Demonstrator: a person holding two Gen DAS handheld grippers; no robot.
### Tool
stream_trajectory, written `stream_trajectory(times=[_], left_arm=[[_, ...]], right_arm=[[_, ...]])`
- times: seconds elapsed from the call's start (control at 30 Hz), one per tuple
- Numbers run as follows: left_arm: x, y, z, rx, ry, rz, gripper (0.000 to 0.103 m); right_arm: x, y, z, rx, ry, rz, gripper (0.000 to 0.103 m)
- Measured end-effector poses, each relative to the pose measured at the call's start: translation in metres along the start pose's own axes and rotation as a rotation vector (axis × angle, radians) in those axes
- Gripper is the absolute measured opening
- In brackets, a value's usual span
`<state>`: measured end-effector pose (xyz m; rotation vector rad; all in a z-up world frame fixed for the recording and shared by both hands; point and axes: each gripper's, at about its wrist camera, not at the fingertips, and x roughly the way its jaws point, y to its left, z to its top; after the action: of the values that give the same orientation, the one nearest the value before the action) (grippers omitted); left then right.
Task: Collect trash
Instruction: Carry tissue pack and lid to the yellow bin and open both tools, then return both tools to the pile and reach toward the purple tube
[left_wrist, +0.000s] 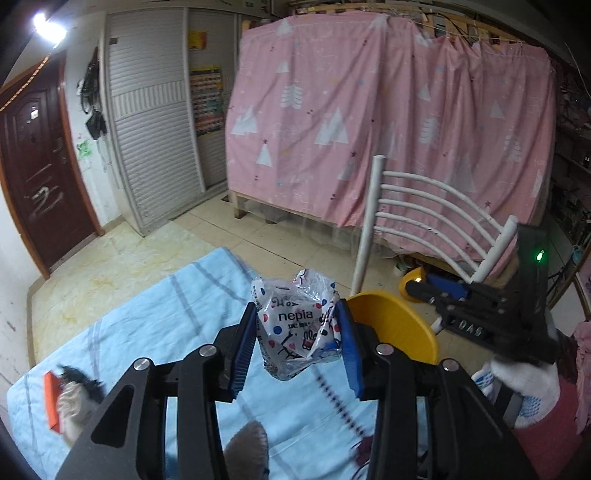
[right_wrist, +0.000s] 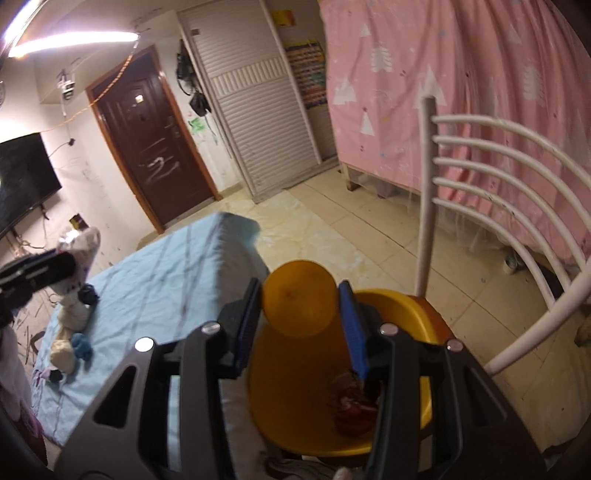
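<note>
My left gripper is shut on a crumpled nepia tissue wrapper and holds it above the blue sheet, just left of the yellow bin. The wrapper also shows in the right wrist view, held by the left gripper at the far left. My right gripper is shut on the bin's round yellow lid and holds it up over the open yellow bin. Dark red trash lies inside the bin. The right gripper also shows in the left wrist view, with the lid.
A blue-sheeted bed carries an orange item, a grey sock and cloth scraps. A white slatted chair stands behind the bin. A pink curtain and tiled floor lie beyond.
</note>
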<state>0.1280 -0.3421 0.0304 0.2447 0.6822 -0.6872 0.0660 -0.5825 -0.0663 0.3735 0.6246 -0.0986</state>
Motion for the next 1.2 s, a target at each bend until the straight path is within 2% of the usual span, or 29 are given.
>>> stream_trajectory(times=[0.03,0.1,0.17,0.33,0.43,0.53,0.6,0.67,0.9,1.2], left_arm=[[0.006,-0.006,0.002,0.003,0.005,-0.012,0.033],[0.017,-0.018,0.007,0.02,0.009,-0.033,0.033],[0.025,-0.028,0.011,0.034,0.009,-0.048,0.033],[0.05,-0.047,0.02,0.027,0.03,-0.092,0.033],[0.063,-0.058,0.023,0.033,0.042,-0.1,0.037],[0.074,-0.066,0.024,0.037,0.054,-0.103,0.048],[0.077,-0.069,0.022,0.04,0.06,-0.098,0.062],[0.078,-0.072,0.02,0.045,0.065,-0.09,0.066],[0.069,-0.065,0.014,0.017,0.065,-0.085,0.069],[0.029,-0.04,0.004,-0.024,0.017,-0.071,0.07]], right_arm=[[0.001,-0.005,-0.001,0.011,0.006,-0.001,0.042],[0.003,-0.014,-0.003,0.032,0.01,0.002,0.06],[0.003,-0.02,-0.005,0.046,0.005,0.005,0.065],[-0.001,-0.038,-0.004,0.094,-0.018,0.005,0.065],[-0.006,-0.049,-0.004,0.126,-0.035,0.002,0.065],[-0.01,-0.058,-0.004,0.148,-0.047,0.001,0.066],[-0.013,-0.061,-0.004,0.153,-0.054,0.001,0.067],[-0.015,-0.062,-0.004,0.158,-0.062,0.005,0.068],[-0.019,-0.049,-0.002,0.133,-0.062,0.023,0.069],[-0.019,-0.011,0.0,0.054,-0.05,0.058,0.069]])
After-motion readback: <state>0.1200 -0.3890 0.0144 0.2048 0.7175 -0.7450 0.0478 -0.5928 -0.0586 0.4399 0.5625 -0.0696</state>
